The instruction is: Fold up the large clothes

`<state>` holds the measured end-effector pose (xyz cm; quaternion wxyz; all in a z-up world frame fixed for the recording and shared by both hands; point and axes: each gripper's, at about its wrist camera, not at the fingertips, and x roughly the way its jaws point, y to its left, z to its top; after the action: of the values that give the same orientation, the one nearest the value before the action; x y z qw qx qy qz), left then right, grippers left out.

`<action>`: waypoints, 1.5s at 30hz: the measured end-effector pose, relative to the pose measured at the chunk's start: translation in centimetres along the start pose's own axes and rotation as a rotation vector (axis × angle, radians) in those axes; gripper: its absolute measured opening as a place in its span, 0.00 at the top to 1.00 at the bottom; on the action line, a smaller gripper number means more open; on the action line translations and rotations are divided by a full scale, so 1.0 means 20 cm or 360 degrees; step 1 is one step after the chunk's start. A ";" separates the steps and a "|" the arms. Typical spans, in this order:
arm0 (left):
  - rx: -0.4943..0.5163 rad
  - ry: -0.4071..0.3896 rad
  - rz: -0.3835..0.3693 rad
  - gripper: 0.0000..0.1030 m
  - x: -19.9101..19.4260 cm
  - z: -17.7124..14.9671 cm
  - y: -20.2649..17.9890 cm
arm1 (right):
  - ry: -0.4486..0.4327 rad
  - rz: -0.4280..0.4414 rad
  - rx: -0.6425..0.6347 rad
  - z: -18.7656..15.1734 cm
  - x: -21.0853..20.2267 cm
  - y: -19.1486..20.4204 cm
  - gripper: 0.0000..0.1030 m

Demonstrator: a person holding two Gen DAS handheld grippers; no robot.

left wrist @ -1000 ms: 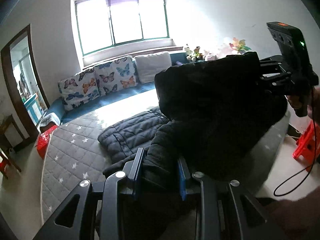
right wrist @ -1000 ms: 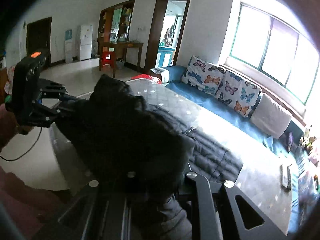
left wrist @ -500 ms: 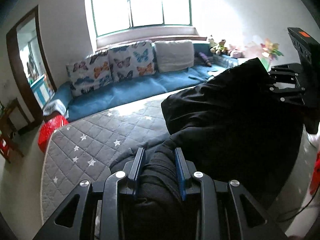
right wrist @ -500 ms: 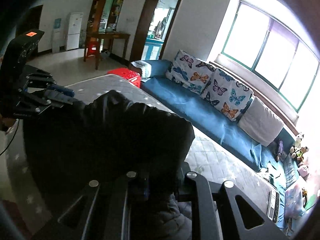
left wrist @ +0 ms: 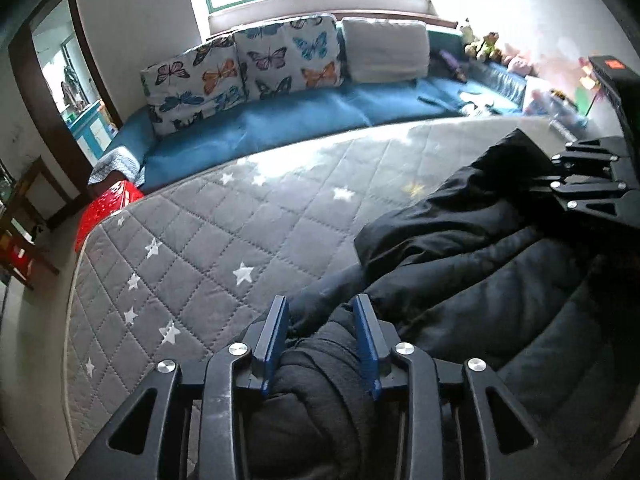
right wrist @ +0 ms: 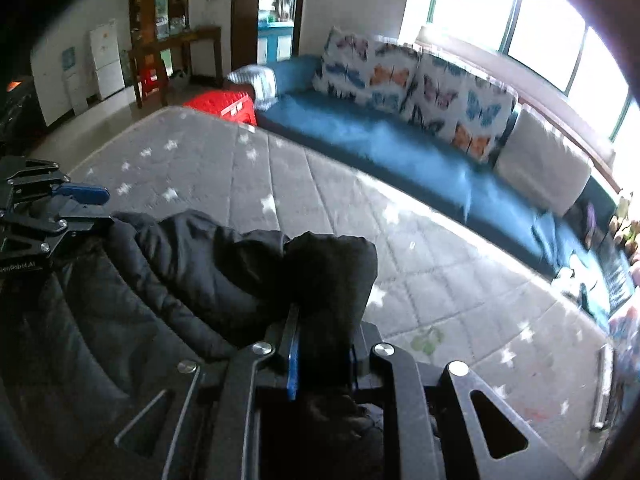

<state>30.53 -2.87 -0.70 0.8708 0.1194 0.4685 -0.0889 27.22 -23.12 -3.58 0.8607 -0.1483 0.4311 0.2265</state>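
Observation:
A large black quilted jacket (left wrist: 500, 264) lies bunched on the grey star-patterned mattress (left wrist: 208, 240). My left gripper (left wrist: 322, 316) is shut on a thick fold of the jacket, low over the mattress. My right gripper (right wrist: 320, 324) is shut on another fold of the jacket (right wrist: 200, 264); its right finger is hidden by the cloth. In the left wrist view the right gripper (left wrist: 520, 172) shows at the right edge, its tips buried in the fabric. In the right wrist view the left gripper (right wrist: 96, 204) shows at the left edge.
A blue sofa (left wrist: 320, 108) with butterfly cushions (left wrist: 256, 64) and a white cushion (left wrist: 384, 54) runs along the mattress's far side under the window. A red basket (left wrist: 106, 208) stands at the mattress's left end. Soft toys (left wrist: 480, 42) sit at the sofa's right end.
Both grippers have come down from high up, lowering the jacket onto the mattress. The hanging cloth has collapsed into a low bunched heap between them.

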 end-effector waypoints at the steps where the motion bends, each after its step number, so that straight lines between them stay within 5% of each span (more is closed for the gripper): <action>1: 0.0002 0.0005 0.0010 0.61 0.05 0.00 0.02 | 0.0014 0.0005 0.0010 -0.01 0.02 0.00 0.81; 6: -0.0032 0.0049 0.0014 0.58 0.23 -0.08 0.07 | 0.0163 0.0034 0.0047 -0.03 0.17 -0.02 0.76; 13: -0.0098 0.0088 0.0018 0.52 0.43 -0.08 0.15 | 0.0153 0.0112 0.0169 -0.03 0.18 -0.10 0.71; 21: -0.0066 0.0084 0.0076 0.50 0.42 -0.09 0.11 | -0.0089 0.0077 0.0243 0.04 -0.25 -0.15 0.70; 24: -0.0069 0.0082 0.0076 0.49 0.42 -0.09 0.12 | -0.0079 0.0062 0.0243 -0.03 -0.39 -0.14 0.68; 31: -0.0075 0.0081 0.0083 0.47 0.41 -0.09 0.13 | 0.0147 0.0016 0.0382 -0.22 -0.17 -0.22 0.68; 38: -0.0103 0.0094 0.0098 0.45 0.42 -0.08 0.13 | 0.0098 0.0002 0.0441 -0.25 -0.01 -0.27 0.68; 45: -0.0107 0.0017 0.0136 0.45 0.27 -0.08 0.14 | 0.0026 -0.0046 0.0404 -0.25 -0.18 -0.24 0.68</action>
<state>32.93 0.00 -5.80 0.8748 0.1106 0.4704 -0.0351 24.50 -30.45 -3.25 0.8722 -0.0463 0.4610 0.1567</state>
